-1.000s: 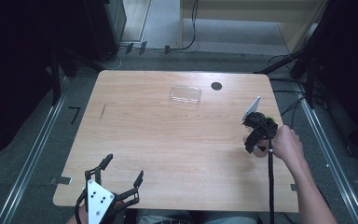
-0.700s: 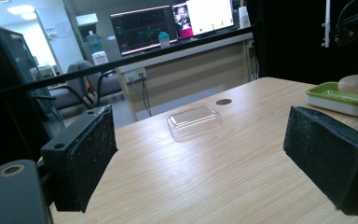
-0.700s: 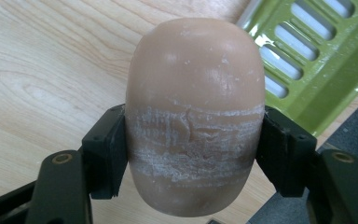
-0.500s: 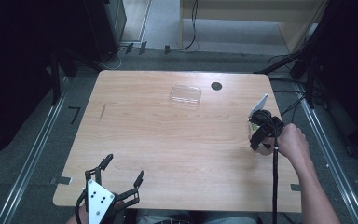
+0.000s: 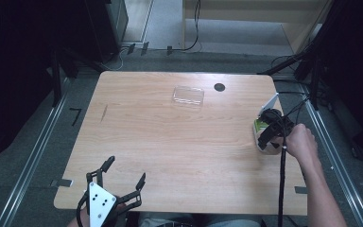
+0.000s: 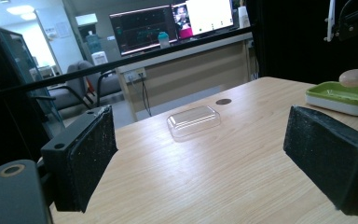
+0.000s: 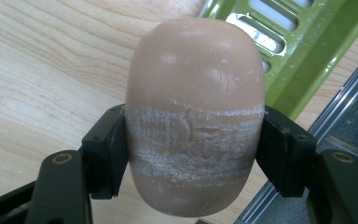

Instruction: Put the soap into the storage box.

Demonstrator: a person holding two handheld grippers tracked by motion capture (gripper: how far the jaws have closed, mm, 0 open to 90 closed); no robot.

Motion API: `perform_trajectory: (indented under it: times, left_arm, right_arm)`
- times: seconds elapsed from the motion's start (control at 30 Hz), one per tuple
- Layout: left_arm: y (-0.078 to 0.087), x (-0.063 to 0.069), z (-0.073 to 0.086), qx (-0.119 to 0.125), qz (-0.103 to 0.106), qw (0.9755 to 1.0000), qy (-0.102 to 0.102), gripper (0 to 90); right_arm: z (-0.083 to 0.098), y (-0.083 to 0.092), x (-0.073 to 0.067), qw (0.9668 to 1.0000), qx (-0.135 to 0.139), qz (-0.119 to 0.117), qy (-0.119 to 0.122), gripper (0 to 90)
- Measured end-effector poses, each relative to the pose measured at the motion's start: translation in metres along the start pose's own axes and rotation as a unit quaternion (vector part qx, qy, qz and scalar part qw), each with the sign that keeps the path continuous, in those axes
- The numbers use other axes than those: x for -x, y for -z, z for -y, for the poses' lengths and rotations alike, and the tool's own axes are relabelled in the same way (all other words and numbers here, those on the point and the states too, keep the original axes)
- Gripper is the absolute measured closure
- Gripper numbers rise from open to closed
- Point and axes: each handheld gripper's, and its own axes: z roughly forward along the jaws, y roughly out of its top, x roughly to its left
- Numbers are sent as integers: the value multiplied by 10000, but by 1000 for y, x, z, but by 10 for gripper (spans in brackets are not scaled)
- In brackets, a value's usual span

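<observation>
Quick count across the table (image 5: 160, 142): one bar of soap (image 7: 193, 116), tan and scuffed white around its middle. One green soap dish (image 6: 342, 95) with a white base. One clear plastic lid (image 5: 188, 96). One dark round hole (image 5: 219, 87) in the tabletop. And two grippers, left gripper (image 5: 123, 182) and right gripper (image 5: 267, 135).

Waxy soap bar (image 7: 195, 116) (scuffed, chalky band)
</observation>
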Motion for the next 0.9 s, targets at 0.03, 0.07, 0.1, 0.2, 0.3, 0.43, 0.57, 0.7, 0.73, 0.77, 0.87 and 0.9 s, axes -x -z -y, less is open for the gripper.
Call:
perform_trajectory:
  times: [0.03, 0.07, 0.1, 0.2, 0.3, 0.43, 0.57, 0.7, 0.73, 0.77, 0.87, 0.9]
  left_arm:
    - [0, 0, 0, 0, -2, 10000, 3, 99]
    - [0, 0, 0, 5, -5, 10000, 8, 99]
    - [0, 0, 0, 5, -6, 10000, 9, 99]
    - [0, 0, 0, 4, -3, 10000, 6, 99]
    - [0, 0, 0, 3, -12, 10000, 14, 99]
    - [0, 0, 0, 5, -7, 10000, 10, 99]
    - [0, 0, 0, 6, -10, 10000, 10, 99]
    - [0, 0, 0, 5, -8, 10000, 11, 99]
    - [0, 0, 0, 5, -8, 10000, 9, 99]
    - [0, 0, 0, 2, -13, 10000, 12, 99]
    - [0, 0, 0, 7, -7, 10000, 7, 99]
    - [0, 0, 0, 3, -8, 10000, 9, 99]
  right_arm:
    - [0, 0, 1, 10000, -7, 2, -34, 337]
    - [0, 0, 2, 10000, 5, 20, -7, 337]
    - [0, 0, 3, 10000, 25, 25, -30, 337]
    - [0, 1, 6, 10000, 35, 31, -80, 337]
    - [-1, 1, 9, 9999, 63, 35, -129, 337]
    - [-2, 0, 12, 9998, 60, 33, -204, 337]
    - [-4, -1, 16, 9995, 98, -3, -288, 337]
    - [-6, -1, 19, 9993, 114, -36, -363, 337]
    - [-7, -1, 21, 9992, 128, -46, -363, 337]
    - [-7, -1, 21, 9991, 114, -60, -414, 337]
    - [-9, -3, 23, 9989, 112, -70, -455, 336]
    - [-9, -3, 24, 9987, 128, -79, -482, 337]
